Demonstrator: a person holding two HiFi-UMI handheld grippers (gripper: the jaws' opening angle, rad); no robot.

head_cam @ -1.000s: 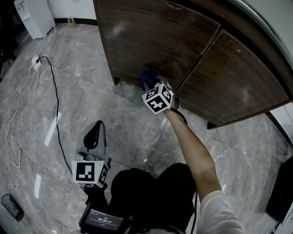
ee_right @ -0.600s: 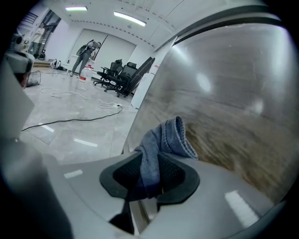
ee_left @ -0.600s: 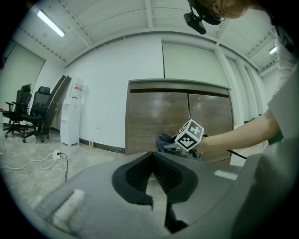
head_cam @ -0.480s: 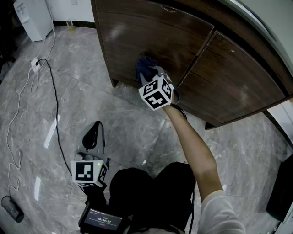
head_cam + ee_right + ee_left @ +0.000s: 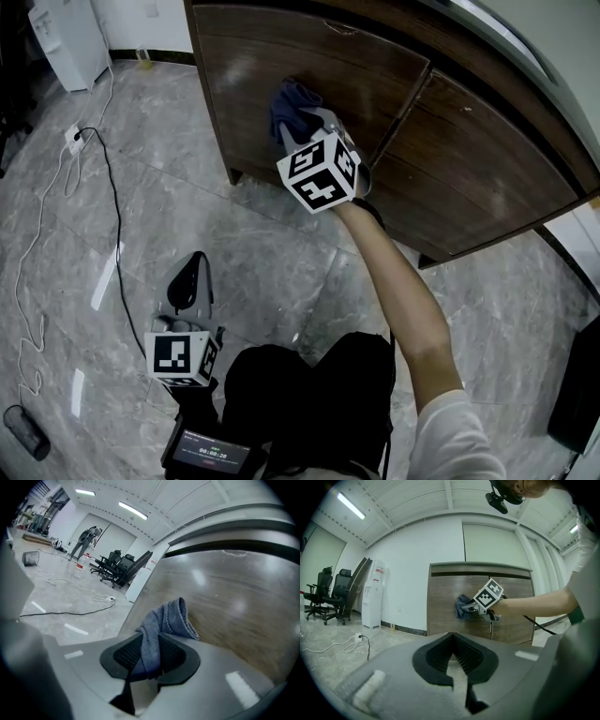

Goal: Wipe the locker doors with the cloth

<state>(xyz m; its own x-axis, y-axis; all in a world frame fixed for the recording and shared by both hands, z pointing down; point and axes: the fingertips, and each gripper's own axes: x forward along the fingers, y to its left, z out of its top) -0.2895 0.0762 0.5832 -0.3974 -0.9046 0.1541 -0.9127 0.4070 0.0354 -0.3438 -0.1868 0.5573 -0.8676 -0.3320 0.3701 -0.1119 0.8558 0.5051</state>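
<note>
Head view: low locker (image 5: pixel 394 141) of dark brown wood grain with a dull sheen, standing on a grey marble-pattern floor (image 5: pixel 272 272). Its two doors are closed and the inside is hidden. A narrow vertical seam runs between the left door (image 5: pixel 244 66) and the right door (image 5: pixel 478 178).

The cloth (image 5: pixel 291 103) is blue-grey, soft and bunched into folds with a stitched hem. It lies against the left door's face, just left of the seam and roughly mid-height.

The right gripper (image 5: pixel 150 648) is clamped on the cloth. A hanging fold runs down between its ribbed black pads, and the rest bulges past the tips onto the wood. A bare forearm (image 5: pixel 403 300) reaches to it from below.

The left gripper (image 5: pixel 452 641) has its jaws together with nothing between them. It is held low over the floor, well back from the locker and pointing toward it.

Left of the locker, a white floor-standing appliance (image 5: pixel 370 595) stands by the wall. Black office chairs (image 5: pixel 328 597) are further left. A black cable (image 5: pixel 108 197) and a white power strip (image 5: pixel 73 131) lie on the floor off the locker's left corner.
</note>
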